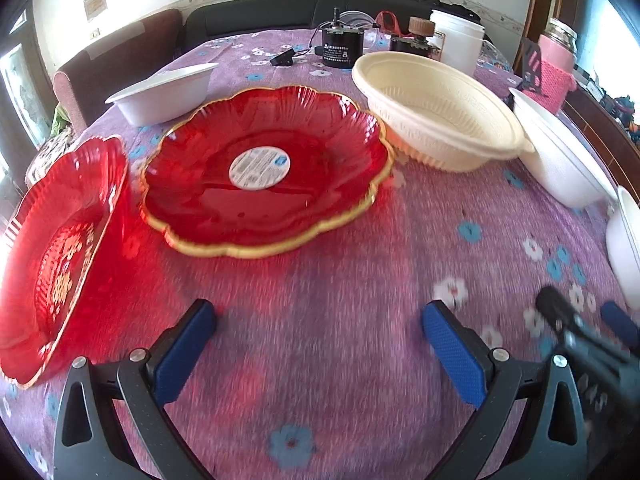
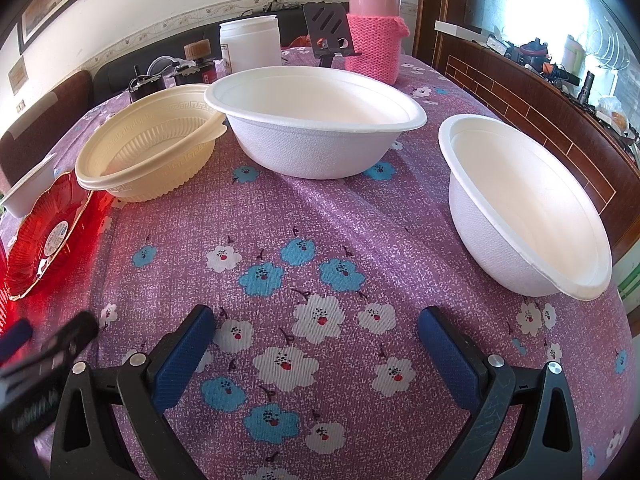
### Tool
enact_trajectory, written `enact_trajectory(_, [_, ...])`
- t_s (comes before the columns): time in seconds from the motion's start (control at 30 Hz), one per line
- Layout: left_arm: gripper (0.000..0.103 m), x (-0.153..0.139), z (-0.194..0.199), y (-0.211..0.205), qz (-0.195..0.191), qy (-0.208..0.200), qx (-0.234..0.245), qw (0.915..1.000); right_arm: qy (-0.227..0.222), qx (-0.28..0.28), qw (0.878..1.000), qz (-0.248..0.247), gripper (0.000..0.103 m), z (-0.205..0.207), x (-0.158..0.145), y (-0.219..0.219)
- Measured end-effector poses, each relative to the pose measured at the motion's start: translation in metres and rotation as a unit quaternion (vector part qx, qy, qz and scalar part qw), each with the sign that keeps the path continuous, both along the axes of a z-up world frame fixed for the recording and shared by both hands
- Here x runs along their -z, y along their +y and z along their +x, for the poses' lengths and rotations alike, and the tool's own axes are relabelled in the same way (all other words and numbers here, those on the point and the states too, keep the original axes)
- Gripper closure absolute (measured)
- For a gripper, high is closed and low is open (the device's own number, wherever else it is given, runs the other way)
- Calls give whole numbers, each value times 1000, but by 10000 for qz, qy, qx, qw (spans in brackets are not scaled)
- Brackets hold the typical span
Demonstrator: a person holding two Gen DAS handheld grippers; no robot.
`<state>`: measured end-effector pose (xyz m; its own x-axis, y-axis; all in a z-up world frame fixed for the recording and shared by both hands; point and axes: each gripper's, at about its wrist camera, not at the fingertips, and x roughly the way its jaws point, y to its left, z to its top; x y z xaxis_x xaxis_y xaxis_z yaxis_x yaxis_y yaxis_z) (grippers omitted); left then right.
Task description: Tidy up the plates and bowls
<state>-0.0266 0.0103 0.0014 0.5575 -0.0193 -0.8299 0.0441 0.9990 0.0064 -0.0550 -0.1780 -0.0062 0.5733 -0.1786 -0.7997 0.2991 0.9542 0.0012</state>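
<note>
I have both tools spread wide and empty: my left hand-held gripper [image 1: 318, 344] hovers low in frame over the desk [image 1: 360, 264], below the red plate [image 1: 264, 172] at centre. My right hand-held gripper [image 2: 316, 344] sits below two white bowls [image 2: 316, 128], with the cream bowl [image 2: 152, 152] at upper left.

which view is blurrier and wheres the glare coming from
Left wrist view is blurrier: the tablecloth is streaked and the right tongs smeared. Right wrist view is sharp on the cloth flowers, but the window at upper right is blown out. Both views bend straight edges, fisheye style.
</note>
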Motion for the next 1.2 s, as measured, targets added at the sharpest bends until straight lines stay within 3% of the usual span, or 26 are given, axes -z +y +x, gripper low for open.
enact_trajectory(0.2, [0, 1, -10, 0, 4, -80, -2, 10000, 0, 0, 10000, 0, 1, 1, -2, 1])
enact_trajectory(0.5, [0, -1, -7, 1, 0, 122, 99, 9999, 6, -8, 10000, -3, 1, 2, -3, 2])
enact_trajectory(0.63, [0, -1, -7, 0, -8, 67, 87, 9999, 96, -297, 9995, 58, 1, -5, -2, 0])
enact_trajectory(0.83, [0, -1, -8, 0, 21, 28, 102, 9999, 331, 228, 9991, 134, 1, -18, -4, 4])
enact_trajectory(0.93, [0, -2, -6, -1, 41, 115, 202, 9997, 369, 203, 9990, 133, 1, -20, -4, 4])
enact_trajectory(1.0, [0, -3, -11, 2, -20, 190, 294, 9994, 375, 139, 9991, 132, 1, -22, -5, 4])
enact_trajectory(1.07, [0, -8, -24, 13, -322, 182, 311, 9988, 273, 141, 9994, 172, 2, -28, -7, 5])
enact_trajectory(1.13, [0, -20, -44, 29, -763, 111, 339, 9964, -90, 187, 9993, 317, 2, -44, -17, 6])
enact_trajectory(1.2, [0, -40, -64, 42, -945, -158, 433, 9945, -490, 142, 9980, 365, 2, -63, -35, 11])
